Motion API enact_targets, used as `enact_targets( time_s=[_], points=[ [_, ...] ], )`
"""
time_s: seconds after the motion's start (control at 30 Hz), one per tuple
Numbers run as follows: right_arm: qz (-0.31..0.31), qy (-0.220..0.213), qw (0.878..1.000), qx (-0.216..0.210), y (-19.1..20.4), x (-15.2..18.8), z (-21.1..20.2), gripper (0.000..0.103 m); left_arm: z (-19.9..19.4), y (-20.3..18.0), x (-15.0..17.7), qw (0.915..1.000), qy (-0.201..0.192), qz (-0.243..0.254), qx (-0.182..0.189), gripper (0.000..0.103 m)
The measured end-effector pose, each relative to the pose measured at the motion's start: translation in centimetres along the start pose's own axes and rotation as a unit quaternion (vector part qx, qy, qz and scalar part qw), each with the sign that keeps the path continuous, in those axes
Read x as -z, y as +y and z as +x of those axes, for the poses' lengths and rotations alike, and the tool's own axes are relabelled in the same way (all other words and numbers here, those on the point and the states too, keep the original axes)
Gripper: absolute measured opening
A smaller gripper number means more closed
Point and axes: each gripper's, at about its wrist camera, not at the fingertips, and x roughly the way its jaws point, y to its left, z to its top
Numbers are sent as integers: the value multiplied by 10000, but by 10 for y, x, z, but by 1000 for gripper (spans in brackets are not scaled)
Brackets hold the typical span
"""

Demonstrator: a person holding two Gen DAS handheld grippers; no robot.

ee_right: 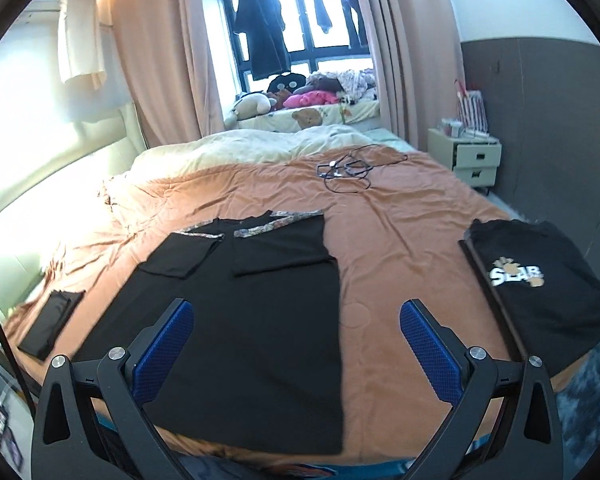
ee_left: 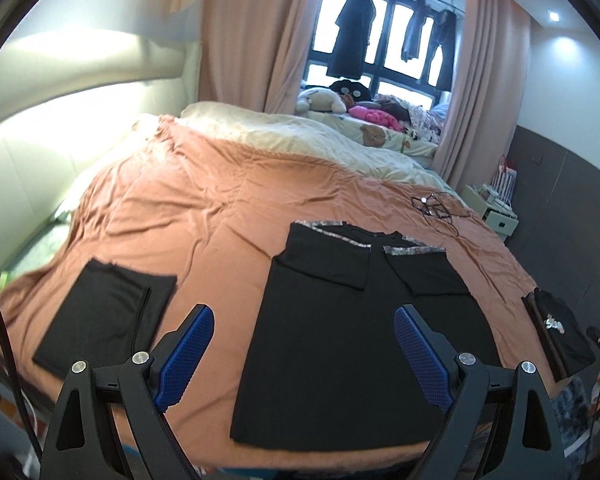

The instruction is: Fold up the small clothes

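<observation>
Both claws stand wide and hold nothing: the left gripper (ee_left: 302,354) hangs above the near half of the black shirt (ee_left: 340,340), its blue pads (ee_left: 188,354) spread to either side of the cloth without touching it, and the right gripper (ee_right: 296,350) hovers over the shirt's right edge, 1 pad above the fabric and the other above bare bedspread (ee_right: 400,240). The shirt lies flat on the orange bedspread near the bed's front edge, collar away from the cameras, with its 2 patterned-trim sleeves (ee_left: 332,258) already turned inward onto the body, so the side folds look done. What seems left is the lengthwise fold, bringing the hem up toward the collar, then setting it aside. To the left, well apart, a folded black garment (ee_left: 104,320) looks finished; to the right, near the bed's edge, a folded printed shirt (ee_right: 536,284) also lies done. That makes 2 pieces apparently complete and 1 in hand. A tangle of cables (ee_right: 348,168) sits farther back.
</observation>
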Motion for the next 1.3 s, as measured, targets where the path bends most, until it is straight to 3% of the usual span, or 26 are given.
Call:
enact_targets(
  time_s=[0.2, 0.5, 0.63, 1.03, 1.23, 1.3],
  points=[
    [-9, 50, 10000, 73, -6, 29, -19, 103, -13, 12, 36, 9997, -10, 181, -175, 92],
    [61, 176, 9996, 219, -14, 58, -35, 103, -24, 41, 85, 9997, 41, -48, -235, 92],
    [105, 301, 9995, 80, -19, 68, -32, 103, -27, 47, 107, 9995, 92, -165, -244, 92],
    [461, 721, 9962, -178, -31, 100, -3, 103, 9, 50, 159, 9981, 546, -271, -5, 96],
    [627, 984, 9928, -269, -32, 107, 21, 94, 38, 57, 177, 9942, 831, -633, 247, 95],
    [687, 1129, 9906, -344, -32, 110, 32, 79, 46, 61, 184, 9922, 901, -806, 316, 91]
  ],
)
